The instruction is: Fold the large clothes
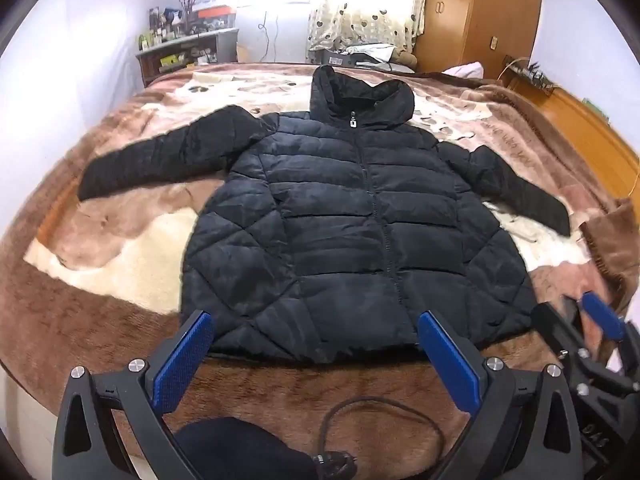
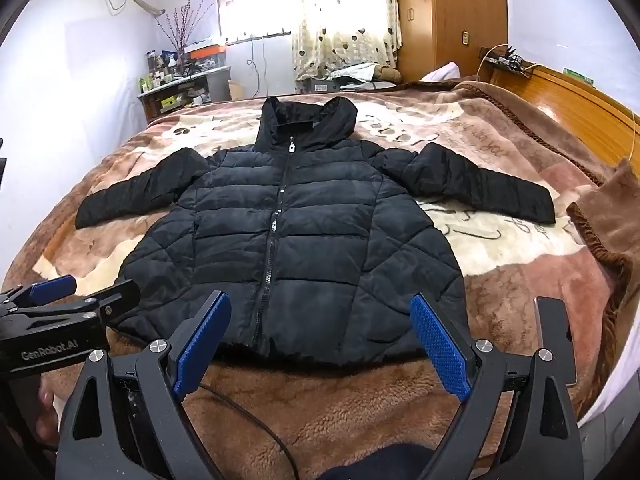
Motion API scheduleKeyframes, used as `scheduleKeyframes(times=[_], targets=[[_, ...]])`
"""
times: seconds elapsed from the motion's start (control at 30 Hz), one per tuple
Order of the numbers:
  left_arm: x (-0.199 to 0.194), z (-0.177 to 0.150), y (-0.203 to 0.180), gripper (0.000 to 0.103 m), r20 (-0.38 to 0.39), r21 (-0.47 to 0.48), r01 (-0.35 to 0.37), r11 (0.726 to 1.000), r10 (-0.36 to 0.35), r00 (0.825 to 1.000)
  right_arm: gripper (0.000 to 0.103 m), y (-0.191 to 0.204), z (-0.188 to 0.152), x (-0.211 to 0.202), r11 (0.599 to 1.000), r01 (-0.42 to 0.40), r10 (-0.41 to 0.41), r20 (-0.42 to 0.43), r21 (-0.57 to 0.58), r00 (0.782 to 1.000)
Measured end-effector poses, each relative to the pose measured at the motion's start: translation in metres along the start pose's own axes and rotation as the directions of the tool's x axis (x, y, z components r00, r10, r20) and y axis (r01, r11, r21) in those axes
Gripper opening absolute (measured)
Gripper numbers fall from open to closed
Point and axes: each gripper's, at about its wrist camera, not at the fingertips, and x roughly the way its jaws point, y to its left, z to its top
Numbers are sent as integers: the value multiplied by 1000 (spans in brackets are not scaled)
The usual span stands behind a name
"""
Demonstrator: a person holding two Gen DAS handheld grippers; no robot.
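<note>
Left wrist view shows the black puffer jacket (image 1: 340, 216) spread flat, zipped, on the bed's blanket (image 1: 120, 248), sleeves out: no fold made yet. The left gripper (image 1: 316, 360) and right gripper (image 2: 320, 344) hover near the hem, jaws wide open, holding nothing.

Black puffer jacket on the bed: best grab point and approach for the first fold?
Probably the sleeve cuffs. The black puffer jacket lies flat, zipped, front up, both sleeves spread outward on the blanket. Left gripper could come from the outer side onto the left cuff, right gripper onto the right cuff. Both are open, near the hem.
</note>
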Motion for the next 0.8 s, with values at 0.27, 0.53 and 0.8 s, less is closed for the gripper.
scheduleKeyframes(times=[0.27,0.53,0.8], targets=[[-11,4,-9,103,32,35,9,999,-10,999,91,4,3,0,1000,14,-14,-5,-7,1000],[-14,2,-7,103,35,18,2,1000,-3,999,91,3,6,-5,1000,18,-18,3,-10,1000],[-15,3,-6,103,31,11,4,1000,-4,1000,91,3,6,-7,1000,16,-16,4,-12,1000]])
